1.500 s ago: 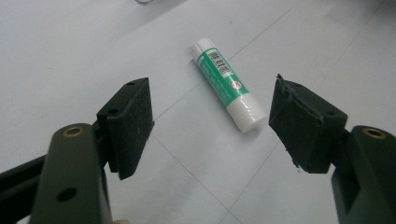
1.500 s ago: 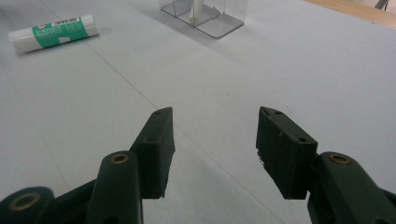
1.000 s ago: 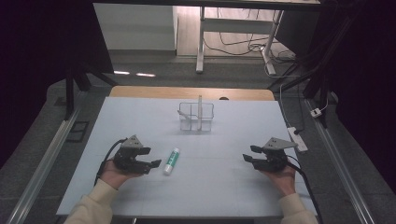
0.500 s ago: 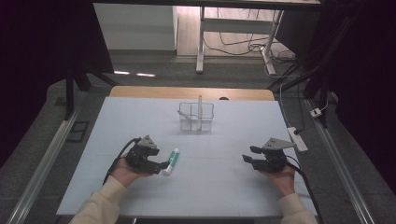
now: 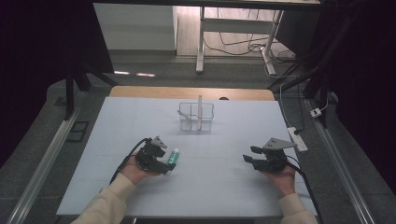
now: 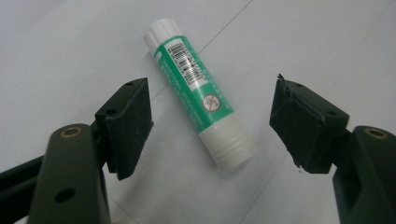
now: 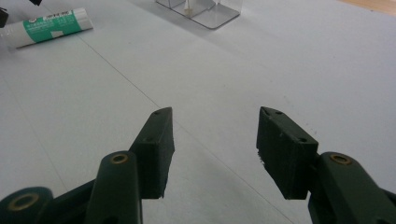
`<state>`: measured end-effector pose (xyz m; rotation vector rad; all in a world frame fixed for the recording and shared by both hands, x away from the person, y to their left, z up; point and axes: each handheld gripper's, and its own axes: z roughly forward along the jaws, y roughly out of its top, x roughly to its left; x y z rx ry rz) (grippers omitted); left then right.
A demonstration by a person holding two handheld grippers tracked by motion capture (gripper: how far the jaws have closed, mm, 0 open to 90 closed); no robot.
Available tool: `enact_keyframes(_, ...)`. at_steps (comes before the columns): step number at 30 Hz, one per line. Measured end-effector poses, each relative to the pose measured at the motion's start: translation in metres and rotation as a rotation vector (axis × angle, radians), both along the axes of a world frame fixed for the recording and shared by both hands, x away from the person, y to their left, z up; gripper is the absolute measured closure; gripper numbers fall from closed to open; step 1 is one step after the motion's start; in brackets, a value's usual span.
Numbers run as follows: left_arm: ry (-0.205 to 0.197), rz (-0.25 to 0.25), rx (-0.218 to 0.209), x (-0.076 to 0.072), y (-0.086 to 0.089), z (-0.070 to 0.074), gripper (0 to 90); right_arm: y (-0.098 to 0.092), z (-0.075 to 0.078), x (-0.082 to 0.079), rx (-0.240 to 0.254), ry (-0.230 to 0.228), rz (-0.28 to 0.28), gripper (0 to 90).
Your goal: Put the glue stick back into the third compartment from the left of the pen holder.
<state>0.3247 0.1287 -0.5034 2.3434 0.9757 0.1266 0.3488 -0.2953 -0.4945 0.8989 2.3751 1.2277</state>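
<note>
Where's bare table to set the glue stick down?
Bare table lies between the left gripper and the right gripper, and along the near edge. Crowded only around the glue stick and the clear organizer.

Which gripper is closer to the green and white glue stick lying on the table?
Left. The left gripper sits right at the green and white glue stick, open jaws either side of it. The right gripper rests far off to its right.

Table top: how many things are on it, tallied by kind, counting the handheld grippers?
Glue stick: 1, lying flat between the open jaws of the left gripper, untouched
Clear plastic organizer: 1, toward the far edge
Grippers: 2, left and right gripper, both open and holding nothing
Total: 4
</note>
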Motion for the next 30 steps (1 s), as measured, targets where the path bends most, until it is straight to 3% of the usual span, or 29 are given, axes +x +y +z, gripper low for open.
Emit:
enact_keyframes(8,0.034,-0.004,0.047,0.006,-0.011,-0.007,32.1,0.000,-0.001,0.000,0.002,0.002,-0.003,45.6)
enact_keyframes(14,0.065,0.008,0.090,0.011,-0.017,-0.012,42.5,0.000,-0.001,0.000,0.000,0.002,-0.004,45.6)
enact_keyframes(17,0.091,0.014,0.086,0.013,-0.017,-0.013,47.4,0.000,0.000,0.000,-0.005,0.001,-0.005,45.6)
enact_keyframes(22,0.089,0.045,0.094,0.016,-0.014,-0.013,64.6,-0.001,0.001,0.000,0.003,-0.004,-0.006,45.7)
enact_keyframes(27,0.087,0.036,0.094,0.016,-0.013,-0.013,65.1,0.000,0.003,-0.001,0.004,-0.012,-0.004,46.1)
enact_keyframes(30,0.063,0.022,0.095,0.015,-0.012,-0.011,65.2,0.001,0.005,-0.003,0.008,-0.027,0.003,46.3)
